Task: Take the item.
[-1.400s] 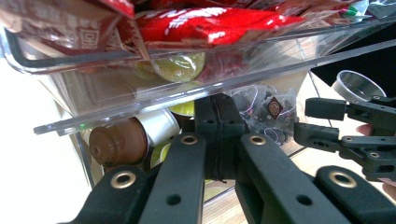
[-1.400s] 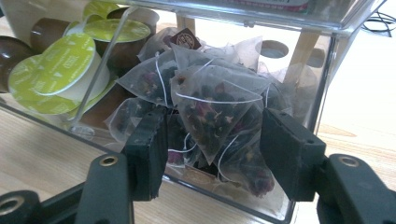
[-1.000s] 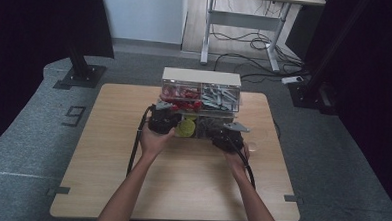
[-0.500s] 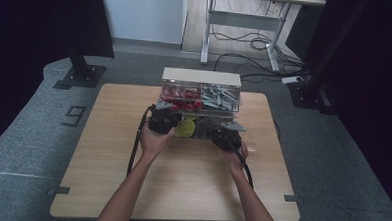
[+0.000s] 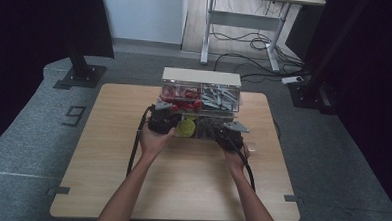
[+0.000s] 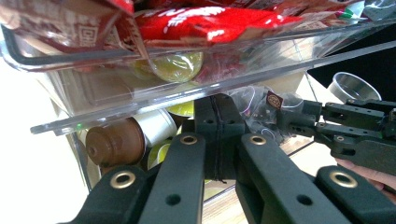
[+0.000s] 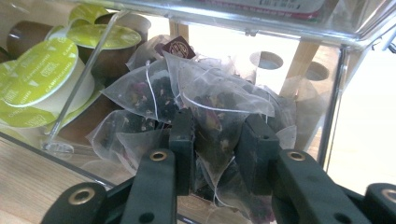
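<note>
1. My right fingers (image 7: 217, 140) have just been closing and now pinch a tea bag (image 7: 210, 105) in the clear organizer (image 5: 200, 98)'s lower right compartment.
2. My left fingers (image 6: 219, 135) are pressed shut under the upper tray's edge.
3. Coffee capsules (image 7: 42, 70) crowd beyond the divider; bare worktop (image 5: 181, 180) lies behind.

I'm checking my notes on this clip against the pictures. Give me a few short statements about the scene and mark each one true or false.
1. The right gripper has closed on a tea bag. True.
2. The left gripper stands wide open. False: its jaws are shut together.
3. Coffee pods lie in the compartment beside the tea bags. True.
4. The clear organizer sits on the floor. False: it stands on the wooden table.
</note>
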### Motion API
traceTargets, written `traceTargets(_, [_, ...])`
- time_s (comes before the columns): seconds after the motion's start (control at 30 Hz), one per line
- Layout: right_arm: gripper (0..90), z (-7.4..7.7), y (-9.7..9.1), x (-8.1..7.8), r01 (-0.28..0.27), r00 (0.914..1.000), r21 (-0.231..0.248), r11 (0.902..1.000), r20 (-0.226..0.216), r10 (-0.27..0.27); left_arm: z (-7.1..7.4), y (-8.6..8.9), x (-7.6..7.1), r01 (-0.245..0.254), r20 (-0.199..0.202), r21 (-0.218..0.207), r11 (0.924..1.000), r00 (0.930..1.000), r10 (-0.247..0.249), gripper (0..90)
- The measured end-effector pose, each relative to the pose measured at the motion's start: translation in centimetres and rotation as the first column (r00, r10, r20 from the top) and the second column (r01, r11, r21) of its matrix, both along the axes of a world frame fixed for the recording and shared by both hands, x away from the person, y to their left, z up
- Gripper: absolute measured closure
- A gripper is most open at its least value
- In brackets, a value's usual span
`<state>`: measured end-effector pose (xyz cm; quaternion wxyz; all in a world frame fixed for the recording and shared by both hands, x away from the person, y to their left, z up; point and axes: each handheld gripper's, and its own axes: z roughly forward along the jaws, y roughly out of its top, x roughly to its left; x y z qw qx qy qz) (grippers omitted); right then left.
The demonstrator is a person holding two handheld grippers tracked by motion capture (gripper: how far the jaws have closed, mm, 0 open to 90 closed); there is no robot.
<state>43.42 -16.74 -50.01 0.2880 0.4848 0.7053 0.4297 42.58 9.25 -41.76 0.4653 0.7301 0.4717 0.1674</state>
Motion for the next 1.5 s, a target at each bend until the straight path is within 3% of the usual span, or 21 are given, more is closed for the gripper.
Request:
traceTargets(0.43, [70.2, 1.1, -0.4, -1.0, -0.036, 0.9990, 0.059, 0.9976, 0.030, 0.034, 0.0, 0.0, -0.1, -0.002, 0.002, -0.003, 1.0000, 1.0000, 0.002, 89.8])
traceTargets(1.5, [70.5, 2.5, -3.1, -3.3, -0.040, 0.9964, 0.096, 0.9946, 0.078, 0.032, 0.0, -0.1, -0.1, -0.003, -0.002, 0.001, 1.0000, 1.0000, 0.003, 89.8])
